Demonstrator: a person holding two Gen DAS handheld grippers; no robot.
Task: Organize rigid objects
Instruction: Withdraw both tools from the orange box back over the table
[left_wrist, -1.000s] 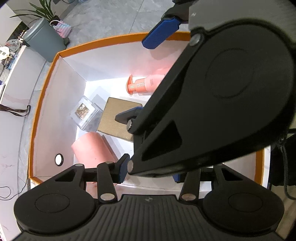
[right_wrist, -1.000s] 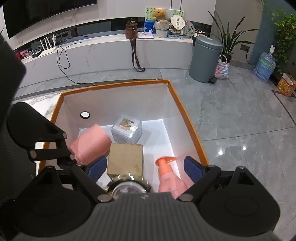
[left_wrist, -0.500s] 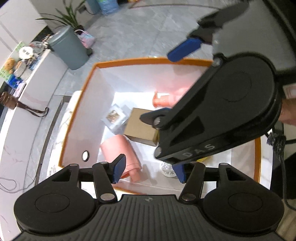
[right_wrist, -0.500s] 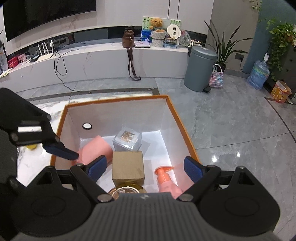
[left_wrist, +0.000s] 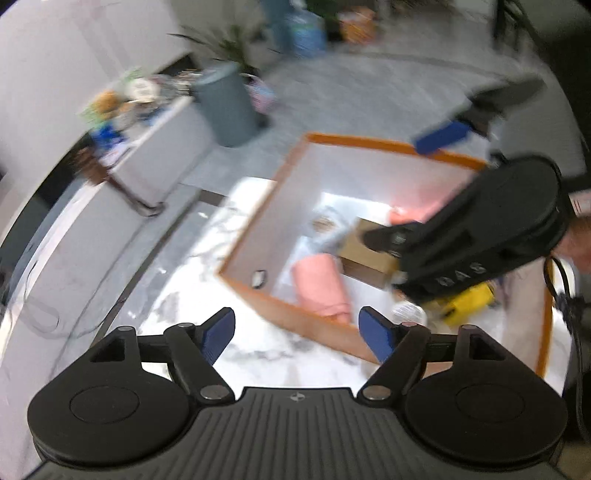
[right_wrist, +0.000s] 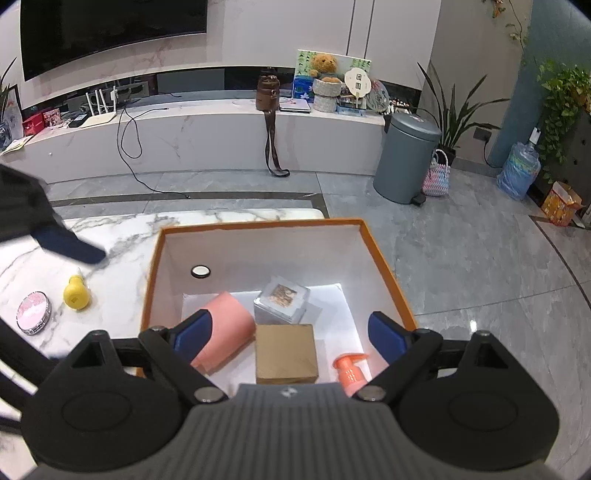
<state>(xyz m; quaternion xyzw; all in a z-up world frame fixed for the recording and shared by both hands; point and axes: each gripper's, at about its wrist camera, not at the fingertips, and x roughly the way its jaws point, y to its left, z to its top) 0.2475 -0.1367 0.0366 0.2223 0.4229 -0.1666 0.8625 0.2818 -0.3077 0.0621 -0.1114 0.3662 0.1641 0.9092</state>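
Observation:
A white box with an orange rim (right_wrist: 258, 224) holds a pink cylinder (right_wrist: 225, 332), a clear cube (right_wrist: 282, 301), a brown carton (right_wrist: 286, 352) and an orange pump bottle (right_wrist: 349, 369). My right gripper (right_wrist: 290, 334) hangs open over the box's near end, nothing between its pads. My left gripper (left_wrist: 297, 334) is above the marble table beside the box (left_wrist: 258, 291), its jaws opening and empty. In the blurred left wrist view a yellow object (left_wrist: 469, 302) and a round tin (left_wrist: 406, 312) lie in the box under the right gripper's body (left_wrist: 472, 236).
On the marble table left of the box lie a small yellow bottle (right_wrist: 76, 293) and a round pink tin (right_wrist: 33, 312). One blue fingertip (right_wrist: 70, 245) of the left gripper shows above them. A grey bin (right_wrist: 406, 158) stands on the floor beyond.
My left gripper rose out of the box, swung to its side and spread its jaws. My right gripper lifted and backed off slightly, so the round tin below it left its view.

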